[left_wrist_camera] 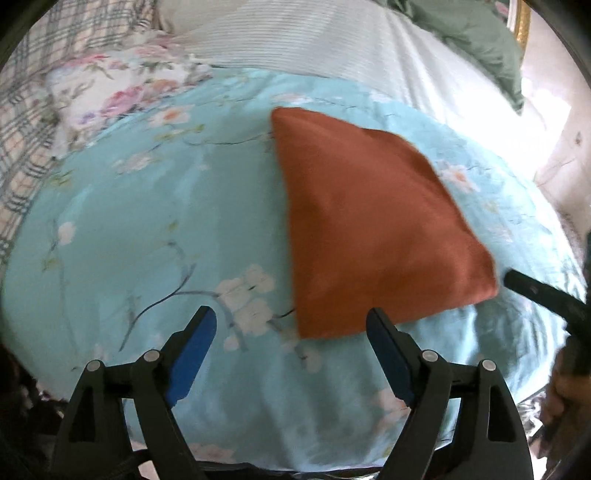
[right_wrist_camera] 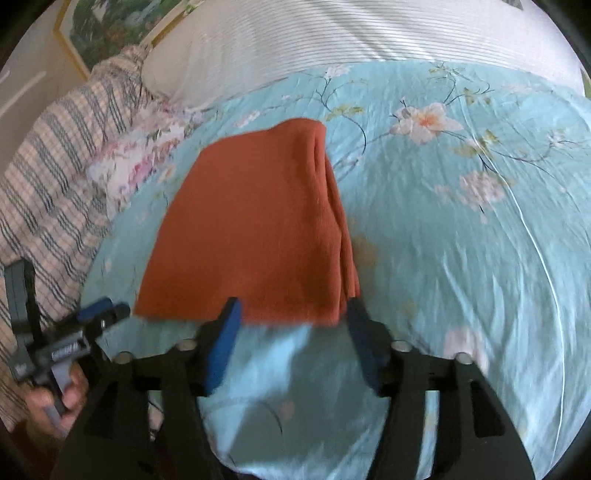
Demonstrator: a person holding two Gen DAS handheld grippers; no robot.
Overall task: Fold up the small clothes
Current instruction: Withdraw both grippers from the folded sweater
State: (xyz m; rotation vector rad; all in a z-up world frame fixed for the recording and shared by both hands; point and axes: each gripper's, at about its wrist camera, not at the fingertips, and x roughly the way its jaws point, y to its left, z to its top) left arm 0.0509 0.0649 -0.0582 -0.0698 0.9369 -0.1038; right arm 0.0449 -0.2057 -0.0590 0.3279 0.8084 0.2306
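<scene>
A rust-orange cloth (left_wrist_camera: 369, 221) (right_wrist_camera: 251, 229) lies folded flat on a light blue flowered bedspread (left_wrist_camera: 147, 221) (right_wrist_camera: 461, 258), its stacked layers showing along the right side in the right wrist view. My left gripper (left_wrist_camera: 291, 317) is open, and the cloth's near corner lies between its blue pads without touching them. My right gripper (right_wrist_camera: 293, 306) is open at the cloth's near edge, with the pads not pressing on it. One right finger (left_wrist_camera: 535, 291) shows beside the cloth's right corner. The left gripper (right_wrist_camera: 99, 310) shows by the cloth's left corner, held by a hand (right_wrist_camera: 55, 398).
A white striped pillow (left_wrist_camera: 314, 44) (right_wrist_camera: 295, 37) lies behind the bedspread. Plaid fabric (left_wrist_camera: 22, 129) (right_wrist_camera: 55, 166) and a pink flowered cloth (left_wrist_camera: 110, 85) (right_wrist_camera: 140, 158) lie to the left. A green pillow (left_wrist_camera: 480, 37) sits at the far right, and a framed picture (right_wrist_camera: 110, 29) hangs behind.
</scene>
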